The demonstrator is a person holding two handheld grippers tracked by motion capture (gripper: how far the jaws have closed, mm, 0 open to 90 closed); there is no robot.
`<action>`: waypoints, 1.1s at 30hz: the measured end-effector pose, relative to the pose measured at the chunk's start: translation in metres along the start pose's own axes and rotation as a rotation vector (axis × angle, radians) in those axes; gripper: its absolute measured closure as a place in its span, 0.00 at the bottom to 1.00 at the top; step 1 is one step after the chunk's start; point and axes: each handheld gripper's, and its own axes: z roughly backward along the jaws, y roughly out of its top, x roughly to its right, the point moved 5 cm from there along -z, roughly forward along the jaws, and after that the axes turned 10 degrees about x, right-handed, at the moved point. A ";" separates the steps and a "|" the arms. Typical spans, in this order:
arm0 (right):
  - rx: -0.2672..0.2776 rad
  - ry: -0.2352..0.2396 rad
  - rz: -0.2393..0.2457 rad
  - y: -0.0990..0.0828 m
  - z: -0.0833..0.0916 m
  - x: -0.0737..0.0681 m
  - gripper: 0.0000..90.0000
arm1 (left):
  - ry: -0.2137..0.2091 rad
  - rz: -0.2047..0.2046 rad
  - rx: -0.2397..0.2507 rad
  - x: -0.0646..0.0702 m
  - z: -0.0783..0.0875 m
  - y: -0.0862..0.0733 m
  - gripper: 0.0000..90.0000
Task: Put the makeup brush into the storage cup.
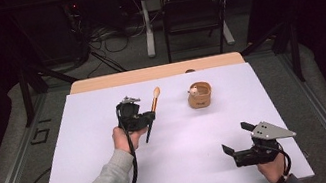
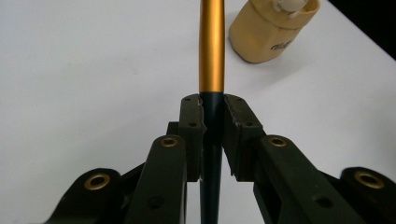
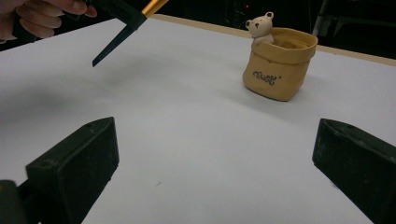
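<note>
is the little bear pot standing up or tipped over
Standing upright: the pot sits flat on the white table, its opening facing up, the bear figure at its rim.

Glossy gold metallic brush ferrule (image 2: 211,46), matt, perhaps ceramic, tan pot (image 3: 279,65).

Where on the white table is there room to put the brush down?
Plenty: the white sheet is bare between the left gripper, holding the brush, and the open right gripper. Its far left is bare too. Crowded only around the bear pot.
</note>
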 end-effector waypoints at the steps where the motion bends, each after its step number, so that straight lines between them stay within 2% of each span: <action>1: 0.010 -0.005 0.001 0.000 -0.001 0.000 0.00 | -0.004 0.001 0.005 0.001 0.000 0.000 0.87; 4: 0.002 -0.009 0.002 0.000 -0.002 0.000 0.00 | -0.011 -0.017 0.029 0.005 0.001 -0.001 0.87; 5: -0.026 -0.007 0.001 0.000 -0.002 -0.001 0.00 | -0.014 -0.025 0.035 0.006 0.002 -0.001 0.87; 9: -0.027 -0.001 0.006 0.002 -0.003 -0.001 0.00 | -0.023 -0.040 0.067 0.009 0.004 0.000 0.87; 13: -0.019 0.000 -0.010 0.004 -0.006 0.000 0.00 | -0.030 -0.044 0.081 0.011 0.005 -0.002 0.87; 18: -0.024 0.006 -0.020 0.007 -0.007 0.001 0.00 | -0.032 -0.061 0.125 0.014 0.009 -0.002 0.87; 26: -0.051 0.036 -0.019 0.010 -0.015 -0.001 0.00 | -0.047 -0.079 0.188 0.020 0.013 -0.005 0.87; 27: -0.046 0.057 -0.018 0.012 -0.016 -0.002 0.00 | -0.051 -0.081 0.195 0.020 0.014 -0.005 0.87; 33: -0.033 0.076 -0.038 0.017 -0.020 -0.004 0.00 | -0.040 -0.096 0.239 0.026 0.016 -0.008 0.87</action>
